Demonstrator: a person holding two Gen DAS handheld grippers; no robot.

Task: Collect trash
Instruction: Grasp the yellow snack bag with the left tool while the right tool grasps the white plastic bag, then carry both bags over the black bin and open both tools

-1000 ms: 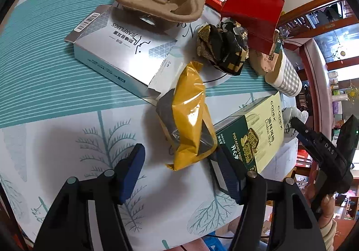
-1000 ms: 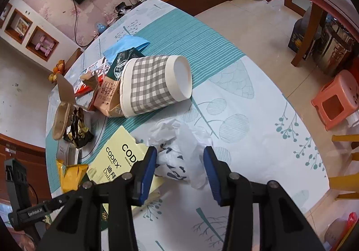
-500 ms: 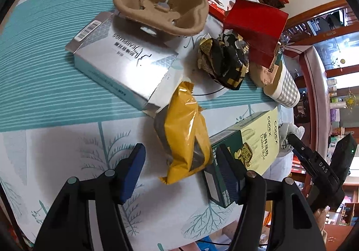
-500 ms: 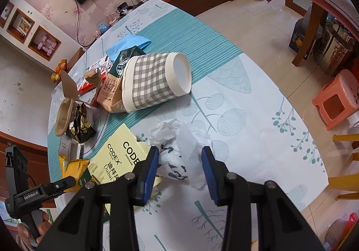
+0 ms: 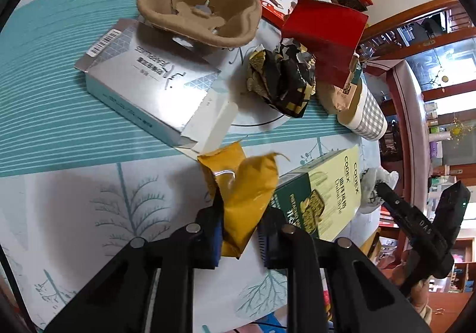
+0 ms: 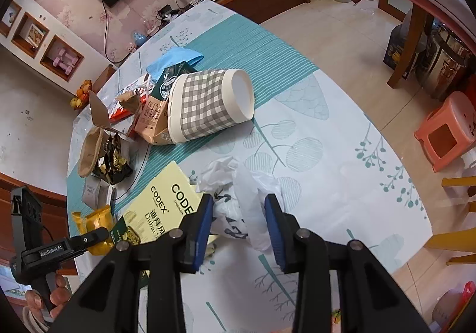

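My left gripper (image 5: 241, 232) is shut on a crumpled yellow wrapper (image 5: 242, 193), its blue pads pressing both sides. The wrapper also shows in the right wrist view (image 6: 96, 221). My right gripper (image 6: 239, 223) stands around a crumpled white plastic bag (image 6: 238, 184) on the table, its pads close to both sides with gaps still showing. The bag also shows in the left wrist view (image 5: 376, 184). A green and yellow CODEX box (image 5: 324, 193) lies between the two, also in the right wrist view (image 6: 166, 205).
A silver earplug box (image 5: 148, 80), a brown pulp cup tray (image 5: 199, 6), a black and gold wrapper (image 5: 282, 77), a red carton (image 5: 330, 35) and a tipped checked paper cup (image 6: 208, 104) lie on the table. An orange stool (image 6: 446, 130) stands beyond the table's edge.
My left gripper closed in on the yellow wrapper and now pinches it, crumpling it. My right gripper narrowed a little around the white bag.
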